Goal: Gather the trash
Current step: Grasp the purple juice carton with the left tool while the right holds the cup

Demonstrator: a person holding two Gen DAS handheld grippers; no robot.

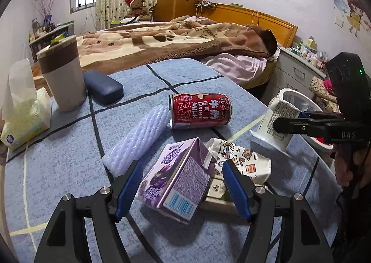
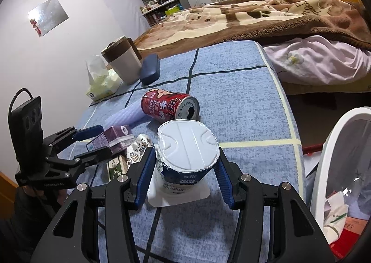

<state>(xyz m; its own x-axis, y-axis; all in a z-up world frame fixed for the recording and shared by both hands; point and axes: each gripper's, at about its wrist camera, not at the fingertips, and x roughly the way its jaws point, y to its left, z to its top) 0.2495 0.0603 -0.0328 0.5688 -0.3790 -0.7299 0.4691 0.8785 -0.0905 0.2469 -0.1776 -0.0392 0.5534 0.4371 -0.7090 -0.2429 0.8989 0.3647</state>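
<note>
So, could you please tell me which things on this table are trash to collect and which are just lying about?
Trash to collect:
- yogurt cup, gripped by the right gripper
- purple carton, between the left gripper's open fingers
- red milk can
- foam sleeve
- patterned wrapper

Lying about:
- tumbler
- glasses case
- tissue pack

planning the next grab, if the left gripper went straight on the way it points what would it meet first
Most likely the purple drink carton, already lying tilted between the left gripper's open jaws; the patterned wrapper lies just beyond.
</note>
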